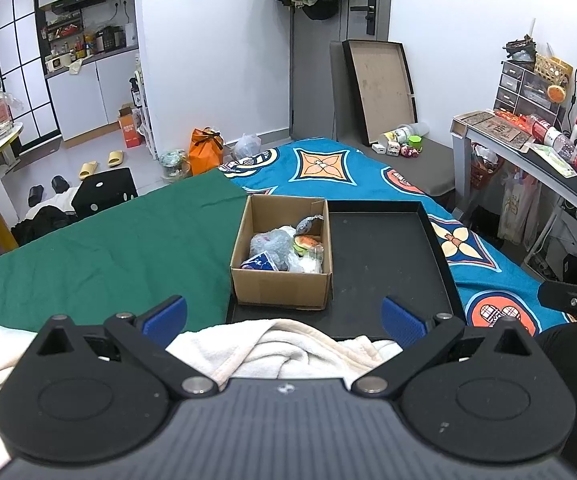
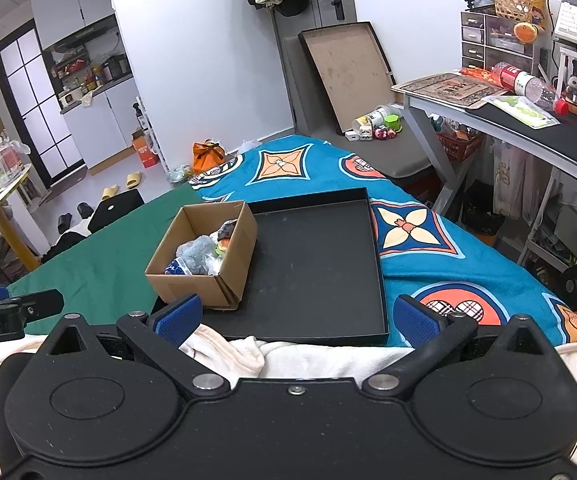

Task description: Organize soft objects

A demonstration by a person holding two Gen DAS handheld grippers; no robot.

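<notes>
A cardboard box (image 1: 284, 294) (image 2: 204, 288) stands in the left part of a black tray (image 1: 392, 256) (image 2: 320, 264) on the bed. Inside it lie several soft items: a grey plush (image 1: 268, 242) (image 2: 196, 254), a burger-like toy (image 1: 306, 245) and bagged pieces. My left gripper (image 1: 284, 314) is open, its blue pads (image 1: 168, 316) wide apart above a crumpled white cloth (image 1: 288, 350) at the near edge. My right gripper (image 2: 296, 316) is also open over the same white cloth (image 2: 288, 354). Neither holds anything.
The bed carries a green sheet (image 1: 108, 248) on the left and a blue patterned blanket (image 1: 328, 168) on the right. A cluttered desk (image 2: 528, 120) stands at the right. Slippers, bags and a black box sit on the floor beyond the bed.
</notes>
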